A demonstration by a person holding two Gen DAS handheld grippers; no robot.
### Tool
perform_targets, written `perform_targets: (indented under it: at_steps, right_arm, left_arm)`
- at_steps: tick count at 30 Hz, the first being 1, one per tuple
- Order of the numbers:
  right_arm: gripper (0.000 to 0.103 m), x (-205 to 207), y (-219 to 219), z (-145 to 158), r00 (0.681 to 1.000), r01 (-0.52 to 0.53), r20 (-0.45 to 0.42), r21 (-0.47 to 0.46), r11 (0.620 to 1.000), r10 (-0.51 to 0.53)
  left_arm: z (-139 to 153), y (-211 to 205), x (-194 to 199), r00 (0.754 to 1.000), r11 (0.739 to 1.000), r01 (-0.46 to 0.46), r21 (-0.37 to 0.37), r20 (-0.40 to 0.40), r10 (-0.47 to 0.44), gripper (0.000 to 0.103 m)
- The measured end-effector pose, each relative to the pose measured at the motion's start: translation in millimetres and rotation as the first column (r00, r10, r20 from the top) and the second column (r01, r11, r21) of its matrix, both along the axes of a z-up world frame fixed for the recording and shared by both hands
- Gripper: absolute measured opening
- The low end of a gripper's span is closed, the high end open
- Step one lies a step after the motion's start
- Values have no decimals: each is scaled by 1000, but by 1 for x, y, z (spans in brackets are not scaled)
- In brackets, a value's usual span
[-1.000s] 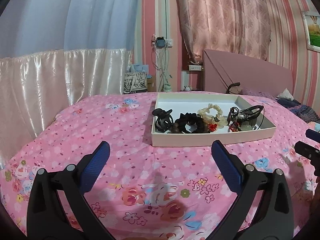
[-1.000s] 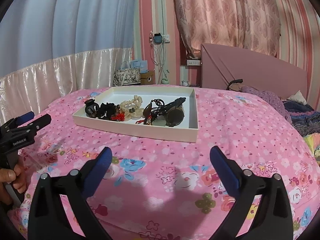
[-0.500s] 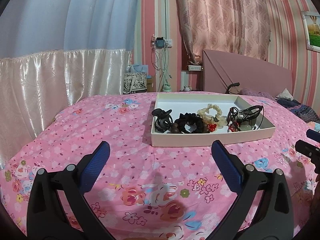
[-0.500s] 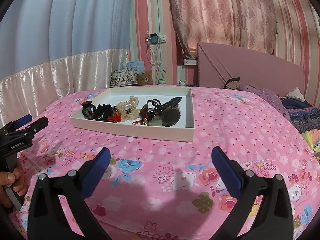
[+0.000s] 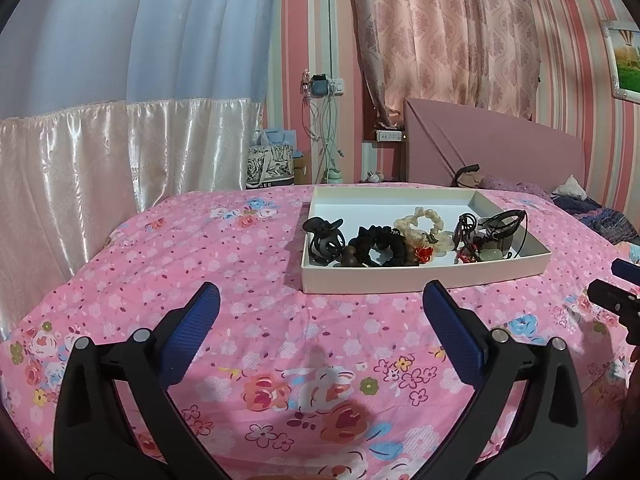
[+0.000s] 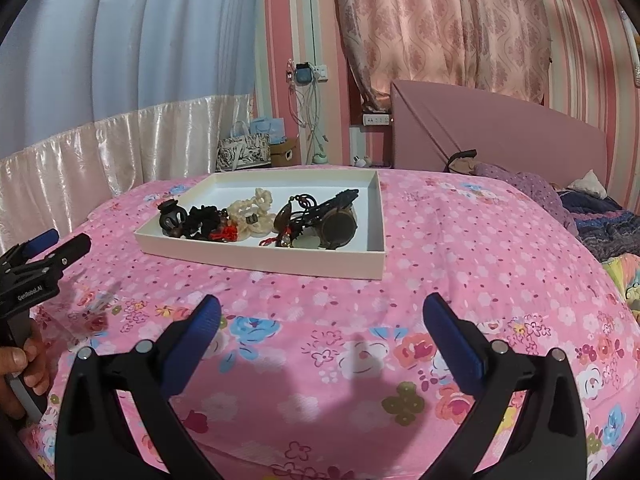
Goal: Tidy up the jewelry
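Observation:
A shallow white tray [image 5: 420, 278] [image 6: 260, 258] lies on the pink floral bed. Inside it sit a black claw clip [image 5: 324, 236] [image 6: 172, 218], a black scrunchie [image 5: 380, 242] [image 6: 202, 218], a cream scrunchie [image 5: 424, 222] [image 6: 254, 210], a small red piece [image 5: 424, 254] [image 6: 226, 234] and a dark tangle of cords and beads [image 5: 486, 232] [image 6: 320, 220]. My left gripper [image 5: 320, 320] hovers open over the bedspread, short of the tray's near wall. My right gripper [image 6: 320, 326] is open too, also short of the tray, nothing between its fingers.
A pink headboard [image 5: 492, 152] and curtains stand behind the bed. Bags [image 5: 272, 164] and hanging cables [image 5: 320, 120] sit by the far wall. Rumpled purple bedding [image 6: 592, 216] lies at the right. A hand [image 6: 24, 372] holds the left gripper's grip. A clear plastic piece [image 6: 100, 300] lies on the bedspread.
The right wrist view has shifted slightly, so the tray now sits a little further left and nearer. The left gripper has hardly moved. Both stay open.

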State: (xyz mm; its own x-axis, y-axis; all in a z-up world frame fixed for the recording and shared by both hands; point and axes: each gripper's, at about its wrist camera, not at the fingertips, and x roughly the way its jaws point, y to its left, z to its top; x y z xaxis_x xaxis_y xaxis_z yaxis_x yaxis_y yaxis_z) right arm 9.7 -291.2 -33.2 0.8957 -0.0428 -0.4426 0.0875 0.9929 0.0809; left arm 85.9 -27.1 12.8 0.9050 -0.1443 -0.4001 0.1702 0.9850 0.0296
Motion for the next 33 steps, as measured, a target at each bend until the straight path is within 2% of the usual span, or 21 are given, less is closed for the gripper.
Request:
perform_targets:
  at_steps: [33]
  right_arm:
    - [101,1,-1,-1,1000,6,4,-2,1000,-6]
  left_arm:
    - [0,3,9,1000,1000,-4,-3,-10,4,100]
